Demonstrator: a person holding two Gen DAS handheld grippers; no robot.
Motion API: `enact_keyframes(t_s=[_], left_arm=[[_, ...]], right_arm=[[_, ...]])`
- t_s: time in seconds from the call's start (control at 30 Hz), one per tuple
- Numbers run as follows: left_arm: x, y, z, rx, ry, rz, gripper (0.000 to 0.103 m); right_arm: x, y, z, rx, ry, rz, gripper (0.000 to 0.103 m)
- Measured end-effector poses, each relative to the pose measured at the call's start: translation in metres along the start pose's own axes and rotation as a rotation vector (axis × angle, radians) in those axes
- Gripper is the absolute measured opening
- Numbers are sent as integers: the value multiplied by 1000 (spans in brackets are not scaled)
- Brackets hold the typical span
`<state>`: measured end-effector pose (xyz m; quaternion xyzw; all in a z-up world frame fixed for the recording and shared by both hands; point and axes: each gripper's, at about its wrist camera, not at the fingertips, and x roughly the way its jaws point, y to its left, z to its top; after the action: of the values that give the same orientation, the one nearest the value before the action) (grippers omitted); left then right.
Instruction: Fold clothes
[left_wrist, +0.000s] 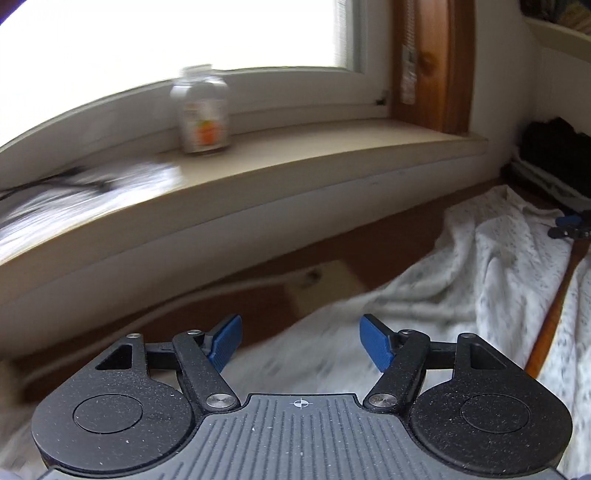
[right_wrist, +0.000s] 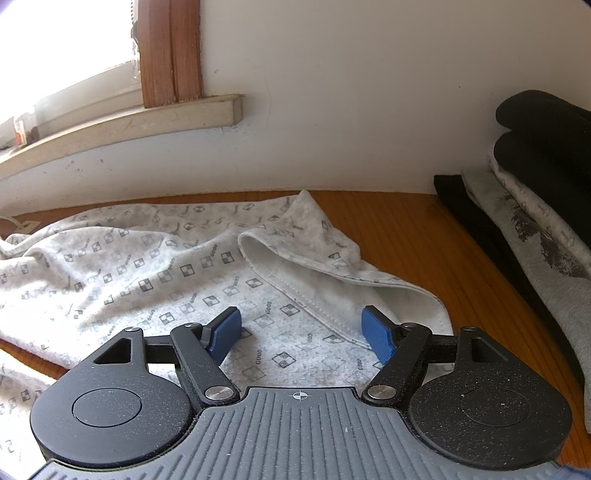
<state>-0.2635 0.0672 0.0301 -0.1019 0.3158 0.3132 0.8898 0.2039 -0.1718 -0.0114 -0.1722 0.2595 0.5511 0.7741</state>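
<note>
Both the left tool (left_wrist: 301, 341) and right tool (right_wrist: 302, 338) gape empty above the printed garment (right_wrist: 155, 273); its hem beside the folded stack (right_wrist: 535, 206) likely needs gripping next.

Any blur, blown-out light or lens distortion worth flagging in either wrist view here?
Left wrist view: motion blur smears the jar and the papers; the window is blown out white; the sill bows from the fisheye. Right wrist view: sharp, the patterned garment prints crisp; its window corner is overexposed too.
</note>
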Motion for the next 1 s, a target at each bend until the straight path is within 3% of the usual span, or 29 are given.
enact_keyframes(t_s=[0.2,0.27,0.3,0.33,0.4,0.5,0.57,0.67,0.73,0.8,0.87,0.93,1.0], left_arm=[[36,-22,17,29,20,-129,70],[43,-29,18,58,43,-138,57],[46,-32,18,74,55,-135,42],[49,-36,18,89,66,-133,21],[52,-40,20,100,76,-116,3],[44,-40,28,72,-18,48,3],[37,-32,33,-9,-77,158,3],[39,-36,31,-9,-28,153,9],[34,-47,23,37,-31,148,41],[27,-57,16,66,-50,126,59],[17,-63,10,74,-78,93,60],[8,-67,3,79,-115,70,74],[3,-72,-6,98,-144,59,75]], right_arm=[[0,-2,0,9,-2,11,72],[-1,-3,0,12,-3,14,72],[-1,-4,0,13,-3,15,72],[-1,-4,0,13,-3,15,72],[-1,-5,0,13,-3,15,72],[-1,-7,-1,18,-5,13,72],[-2,-8,-1,24,-8,11,72],[-2,-11,-1,30,-8,13,72],[-1,-10,-1,26,-6,10,72],[-2,-9,-1,22,-5,6,72],[-2,-9,-1,19,-5,4,72],[-2,-8,-1,16,-6,2,72],[-2,-9,-1,13,-10,13,72]])
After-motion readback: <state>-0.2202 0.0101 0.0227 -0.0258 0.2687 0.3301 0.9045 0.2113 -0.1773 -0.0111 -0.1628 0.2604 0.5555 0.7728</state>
